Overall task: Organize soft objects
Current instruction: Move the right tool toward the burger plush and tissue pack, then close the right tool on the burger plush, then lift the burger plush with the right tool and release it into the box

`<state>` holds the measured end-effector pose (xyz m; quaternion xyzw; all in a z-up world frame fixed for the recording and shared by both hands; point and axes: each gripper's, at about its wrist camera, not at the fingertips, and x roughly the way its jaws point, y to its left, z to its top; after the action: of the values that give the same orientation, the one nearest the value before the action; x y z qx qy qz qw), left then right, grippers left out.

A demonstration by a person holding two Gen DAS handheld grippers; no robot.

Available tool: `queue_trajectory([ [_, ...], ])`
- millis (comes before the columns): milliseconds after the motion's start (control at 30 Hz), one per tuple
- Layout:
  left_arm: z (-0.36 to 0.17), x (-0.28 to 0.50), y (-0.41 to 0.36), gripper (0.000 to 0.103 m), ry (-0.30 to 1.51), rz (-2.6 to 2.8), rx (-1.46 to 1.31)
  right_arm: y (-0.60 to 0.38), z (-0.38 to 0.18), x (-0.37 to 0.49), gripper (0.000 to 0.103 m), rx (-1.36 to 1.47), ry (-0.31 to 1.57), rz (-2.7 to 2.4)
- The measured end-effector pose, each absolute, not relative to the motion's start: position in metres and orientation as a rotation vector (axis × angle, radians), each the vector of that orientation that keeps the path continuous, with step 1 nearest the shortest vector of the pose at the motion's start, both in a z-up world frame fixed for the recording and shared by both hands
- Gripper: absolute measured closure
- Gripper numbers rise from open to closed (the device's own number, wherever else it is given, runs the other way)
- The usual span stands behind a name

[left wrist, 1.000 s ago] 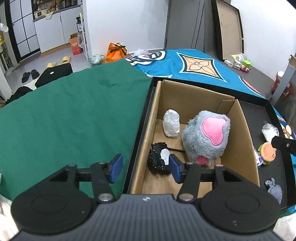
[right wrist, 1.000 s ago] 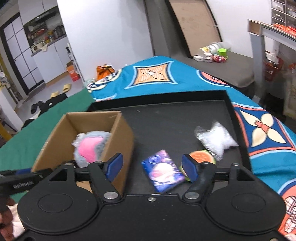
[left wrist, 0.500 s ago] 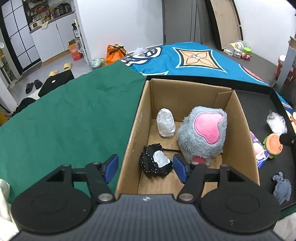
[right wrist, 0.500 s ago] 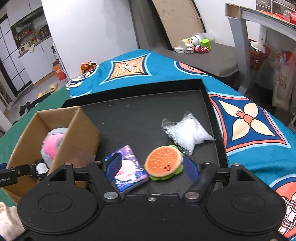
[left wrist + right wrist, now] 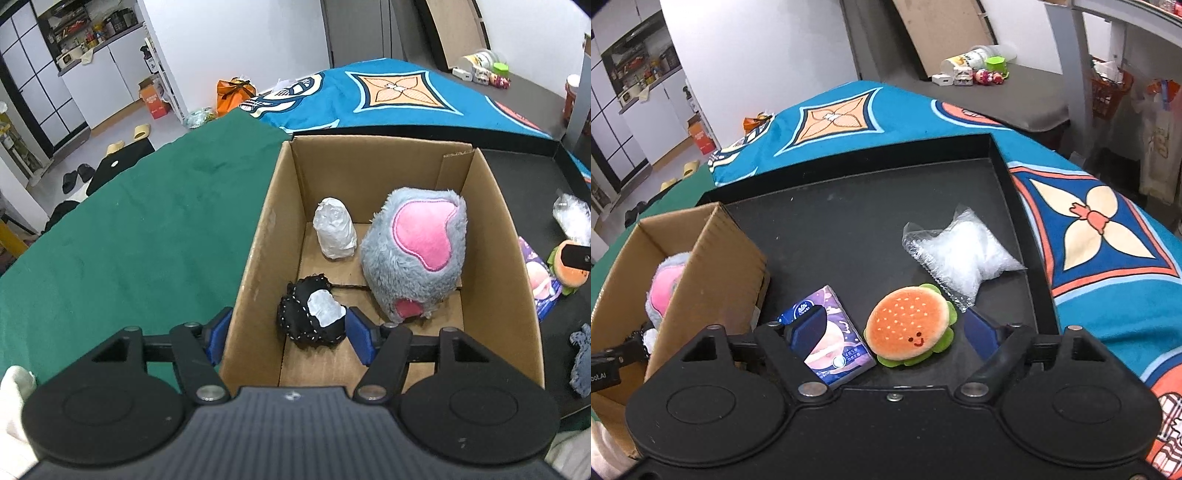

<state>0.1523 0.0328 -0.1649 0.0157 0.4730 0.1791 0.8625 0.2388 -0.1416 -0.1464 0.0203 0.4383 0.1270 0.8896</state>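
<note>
**Both grippers open: one at the box, one over the burger plush**

In the left wrist view, our left gripper (image 5: pixel 286 334) hangs with its jaws spread wide and nothing held. Its left finger sits outside the left wall of the cardboard box (image 5: pixel 255 258), its right finger inside. In the box we see a black pouch with white stitching (image 5: pixel 312 319) just ahead of the fingers, a white wrapped bundle (image 5: pixel 335 234) at 12 o'clock from the pouch, and a grey plush with a pink heart patch (image 5: pixel 415 254) at about 2 o'clock, standing near the right wall. To the box's left lies the green cloth (image 5: pixel 129 236). Right of the box, a grey fabric piece (image 5: pixel 583 363) lies at the frame edge.

In the right wrist view, our right gripper (image 5: pixel 897 330) is also open and empty. The burger plush (image 5: pixel 910 326) lies between its fingers on the black tray (image 5: pixel 849 225), touching neither as far as we can tell. A tissue pack (image 5: pixel 833 341) lies just beside the burger at 9 o'clock, partly under the left finger. A clear bag of white filling (image 5: pixel 960 254) rests at 1 o'clock from the burger, its corner close to it. The box stands at the tray's left edge.
</note>
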Motion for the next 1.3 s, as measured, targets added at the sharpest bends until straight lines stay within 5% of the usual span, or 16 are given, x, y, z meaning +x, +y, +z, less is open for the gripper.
queue_trajectory([
  [367,-0.169,0.156,0.025,0.035,1.002,0.386,0.088,-0.135,-0.164,0.251,0.022,0.062,0.935,0.222],
  [567,-0.172,0.157,0.020,0.034,1.012,0.389,0.129,-0.138,-0.173,0.254,0.037,0.089,0.966,0.225],
  [633,-0.172,0.157,0.019,0.034,1.009,0.391,0.124,-0.142,-0.173,0.255,0.056,0.092,0.971,0.226],
  [733,-0.172,0.156,0.020,0.033,1.012,0.394,0.126,-0.147,-0.171,0.255,0.060,0.089,0.983,0.235],
  [1300,-0.166,0.150,0.027,0.033,0.991,0.391,0.092,-0.149,-0.145,0.236,0.061,0.128,0.934,0.237],
])
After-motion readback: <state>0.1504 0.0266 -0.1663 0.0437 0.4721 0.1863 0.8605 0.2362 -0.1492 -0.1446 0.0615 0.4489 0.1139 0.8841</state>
